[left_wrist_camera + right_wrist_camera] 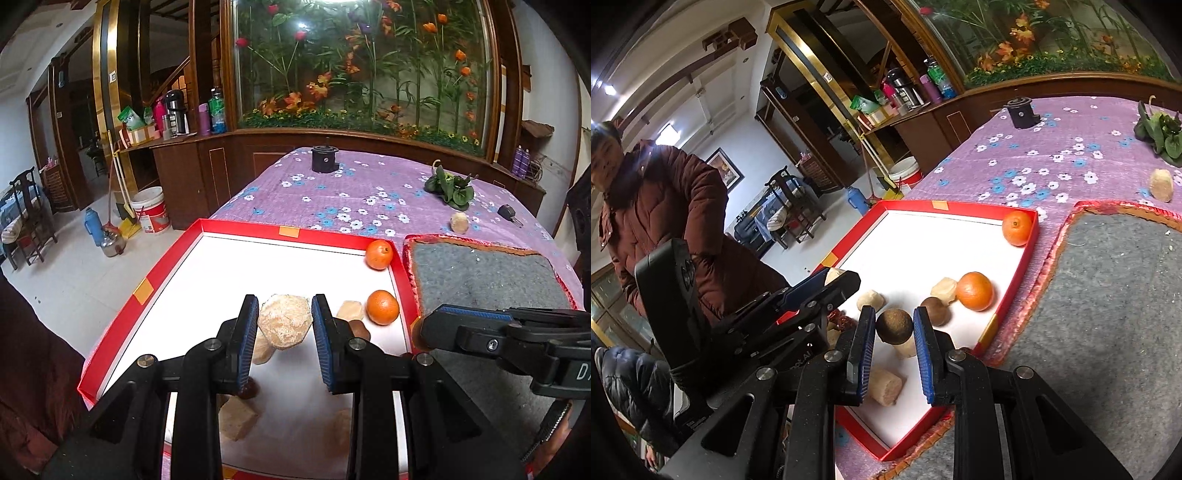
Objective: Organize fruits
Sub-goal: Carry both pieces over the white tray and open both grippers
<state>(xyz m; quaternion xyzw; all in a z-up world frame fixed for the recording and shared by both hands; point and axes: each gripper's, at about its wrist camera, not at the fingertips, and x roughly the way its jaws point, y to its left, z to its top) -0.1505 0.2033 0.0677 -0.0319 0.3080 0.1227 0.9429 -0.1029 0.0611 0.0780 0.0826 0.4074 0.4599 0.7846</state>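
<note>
My left gripper (pixel 285 301) is shut on a large pale beige lump of fruit (pixel 283 320), held over the white floor of the red tray (pixel 240 227). My right gripper (pixel 894 312) is shut on a round brown fruit (pixel 894 326) over the tray's near right part. In the tray (pixel 960 206) lie two oranges (pixel 378 254) (pixel 383 307), another brown fruit (pixel 936 310) and several pale chunks (pixel 884 386). The right gripper (pixel 424 332) enters the left wrist view from the right. In the right wrist view, the left gripper (pixel 838 277) shows at the left with its lump.
A grey mat (pixel 480 273) lies right of the tray on the purple floral cloth. Further back sit a pale lump (pixel 459 222), a leafy green bunch (pixel 450 188), a black key (pixel 508 213) and a black cylinder (pixel 324 159). A person in a maroon jacket (pixel 665 206) stands left.
</note>
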